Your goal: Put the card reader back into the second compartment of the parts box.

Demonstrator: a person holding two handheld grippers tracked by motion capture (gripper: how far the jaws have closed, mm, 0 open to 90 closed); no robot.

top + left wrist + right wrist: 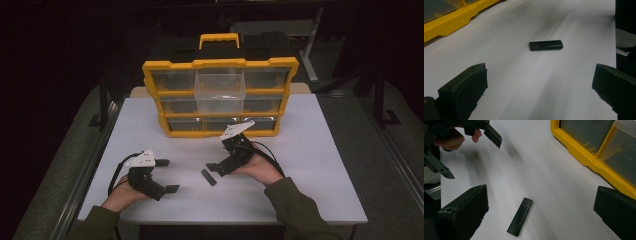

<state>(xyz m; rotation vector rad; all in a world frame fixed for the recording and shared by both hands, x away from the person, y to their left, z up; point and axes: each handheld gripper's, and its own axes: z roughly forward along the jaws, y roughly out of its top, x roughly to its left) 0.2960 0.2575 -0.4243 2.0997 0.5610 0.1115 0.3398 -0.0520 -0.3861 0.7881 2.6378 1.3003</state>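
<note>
Your table [320, 150]: drawer organiser [220, 97] stands at the far middle, one top-row drawer [220, 85] pulled out toward you. USB stick [208, 177] lies flat on the table, near of the organiser and well apart from it. Your left gripper [166, 175] is left of the stick; your right gripper [214, 167] just beside it, to its right.

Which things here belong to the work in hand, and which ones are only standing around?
Belong to the work:
- black stick, flat on the table, between both grippers
- right gripper, open, nearest to it
- left gripper, open
- yellow drawer organizer, middle drawer pulled out

Only around:
- white table
- metal frame behind
</note>
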